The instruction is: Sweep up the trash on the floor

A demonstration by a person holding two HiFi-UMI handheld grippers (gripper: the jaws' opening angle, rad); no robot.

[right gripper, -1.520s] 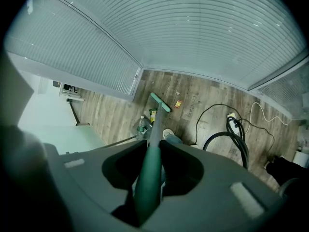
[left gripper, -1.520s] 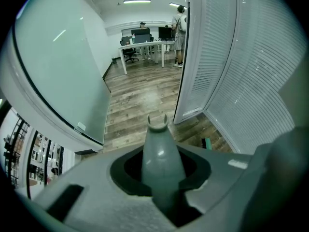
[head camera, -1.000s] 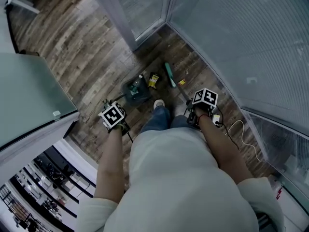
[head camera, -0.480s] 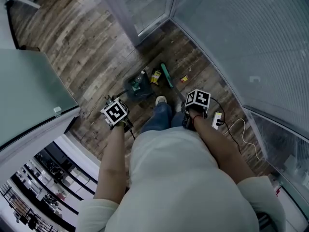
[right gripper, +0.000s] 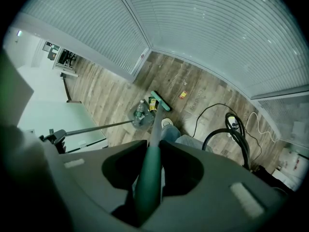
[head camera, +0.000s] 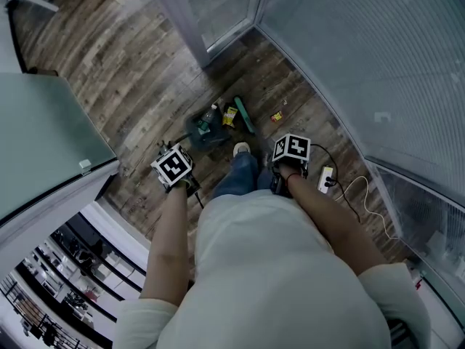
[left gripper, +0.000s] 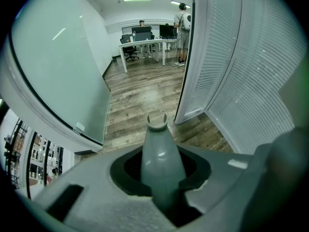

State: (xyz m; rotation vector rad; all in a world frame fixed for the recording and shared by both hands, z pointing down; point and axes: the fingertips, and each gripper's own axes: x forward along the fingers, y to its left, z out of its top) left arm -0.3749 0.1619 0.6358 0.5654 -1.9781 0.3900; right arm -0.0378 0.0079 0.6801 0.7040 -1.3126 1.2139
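On a wood floor (head camera: 131, 71) in a glass-walled corner, a person works with a gripper in each hand. The left gripper (head camera: 174, 169) is clamped on the grey dustpan handle (left gripper: 161, 163). Ahead of it the dustpan (head camera: 205, 133) sits on the floor, with a plastic bottle (head camera: 210, 115) lying in it. A yellow wrapper (head camera: 230, 116) lies between the pan and the teal broom head (head camera: 243, 115). A small scrap (head camera: 276, 116) lies apart, right of the head. The right gripper (head camera: 290, 151) is closed tight on the green broom handle (right gripper: 149, 178), and a power strip (head camera: 325, 179) lies to its right.
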